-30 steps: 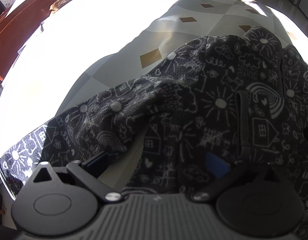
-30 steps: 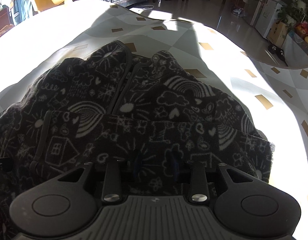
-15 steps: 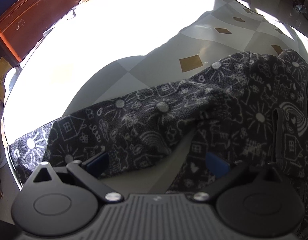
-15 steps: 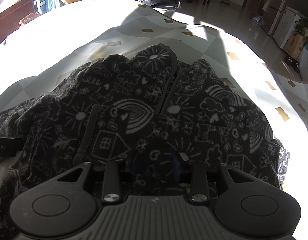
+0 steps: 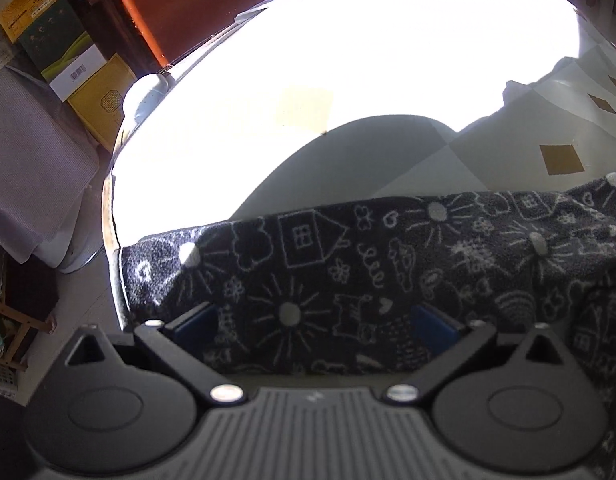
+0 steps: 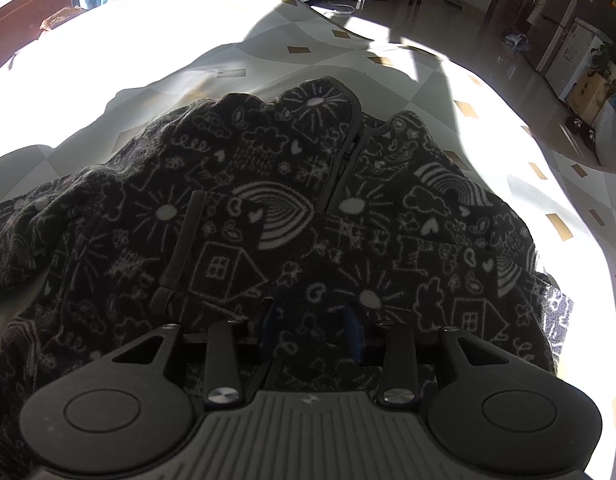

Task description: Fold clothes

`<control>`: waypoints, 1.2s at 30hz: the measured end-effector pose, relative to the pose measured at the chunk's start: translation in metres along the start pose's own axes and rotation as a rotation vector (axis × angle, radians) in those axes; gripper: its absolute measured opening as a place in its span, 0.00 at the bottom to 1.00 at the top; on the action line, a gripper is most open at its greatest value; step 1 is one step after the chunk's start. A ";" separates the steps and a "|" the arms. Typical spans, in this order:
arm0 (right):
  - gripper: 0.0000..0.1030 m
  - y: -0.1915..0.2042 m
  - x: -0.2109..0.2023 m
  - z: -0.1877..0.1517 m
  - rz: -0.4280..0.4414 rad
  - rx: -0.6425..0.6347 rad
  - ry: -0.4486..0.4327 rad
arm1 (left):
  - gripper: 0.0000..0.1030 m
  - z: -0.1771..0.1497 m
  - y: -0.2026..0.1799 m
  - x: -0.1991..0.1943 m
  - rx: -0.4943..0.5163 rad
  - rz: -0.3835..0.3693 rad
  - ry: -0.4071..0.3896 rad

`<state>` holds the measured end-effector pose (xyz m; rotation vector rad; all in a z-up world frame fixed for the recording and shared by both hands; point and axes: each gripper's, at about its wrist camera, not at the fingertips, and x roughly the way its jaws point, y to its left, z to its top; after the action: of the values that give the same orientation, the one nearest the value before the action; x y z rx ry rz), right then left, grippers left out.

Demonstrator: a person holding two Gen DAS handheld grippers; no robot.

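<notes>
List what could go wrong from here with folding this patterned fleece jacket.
1. The sleeve ends right at the table edge; a loose pinch by the open left gripper might let the cuff slide off.
2. The right gripper straddles a raised bunch of the jacket, with its jaws just opening; that bump may stay in the fold as a crease.

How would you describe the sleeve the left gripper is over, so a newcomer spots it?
Start at the round table with its diamond-patterned cloth, where a dark jacket with white doodles lies. The sleeve is the long flat strip running out from its body to the table's edge, under the open left gripper. Unlike the body, it has no zip or pocket trim.
</notes>
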<state>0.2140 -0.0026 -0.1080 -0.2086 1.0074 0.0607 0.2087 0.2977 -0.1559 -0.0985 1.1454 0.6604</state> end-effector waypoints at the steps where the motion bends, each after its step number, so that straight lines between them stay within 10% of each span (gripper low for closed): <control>1: 0.34 0.000 0.000 0.000 -0.003 -0.002 0.001 | 1.00 0.001 0.006 0.003 -0.017 0.027 0.004; 9: 0.34 0.006 0.001 -0.001 -0.025 -0.020 0.005 | 1.00 0.007 0.031 0.023 -0.083 0.153 0.031; 27: 0.35 0.009 0.006 -0.001 -0.042 -0.029 0.008 | 0.99 0.008 0.008 0.046 -0.064 0.029 0.056; 36: 0.35 0.009 0.004 -0.002 -0.058 -0.045 -0.002 | 0.52 0.010 -0.021 0.031 -0.005 -0.180 0.010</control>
<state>0.2129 0.0053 -0.1140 -0.2788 0.9976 0.0303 0.2355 0.2976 -0.1836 -0.2072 1.1299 0.5035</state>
